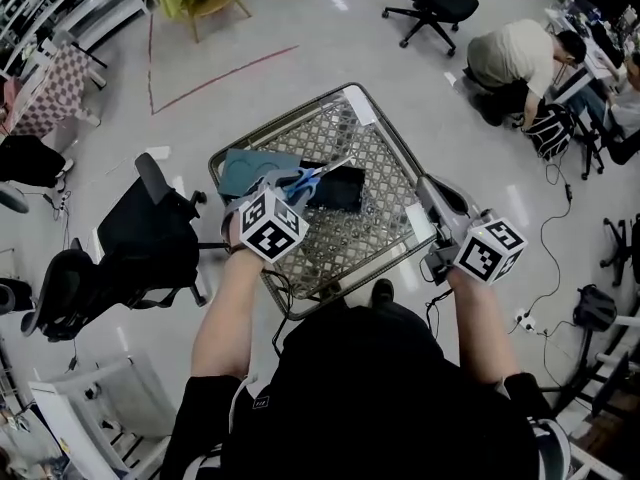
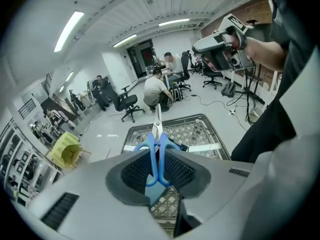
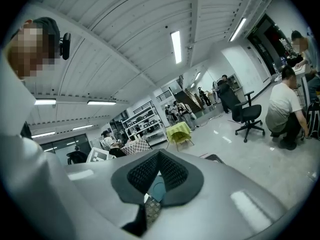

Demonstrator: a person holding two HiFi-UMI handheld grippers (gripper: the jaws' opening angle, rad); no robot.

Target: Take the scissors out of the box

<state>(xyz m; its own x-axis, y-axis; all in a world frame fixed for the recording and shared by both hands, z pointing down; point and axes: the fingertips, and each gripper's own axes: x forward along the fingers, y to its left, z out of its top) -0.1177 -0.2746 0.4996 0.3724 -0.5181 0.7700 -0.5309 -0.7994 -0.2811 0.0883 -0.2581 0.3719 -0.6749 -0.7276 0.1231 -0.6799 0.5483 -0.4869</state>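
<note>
A black top (image 1: pixel 370 388) fills the lower centre of the head view. Above it, at centre, the blue-handled scissors (image 2: pixel 158 134) are clamped by their handles in the left gripper (image 2: pixel 159 156), over the mesh box (image 1: pixel 385 193). At the right rim, the right gripper (image 3: pixel 159 156) is closed on nothing.

I see a wire-mesh box (image 1: pixel 388 180) standing on the pale floor (image 1: pixel 330 38). Inside it a teal cloth (image 1: pixel 245 171) and a flat black item (image 1: pixel 342 190) lie side by side.
</note>
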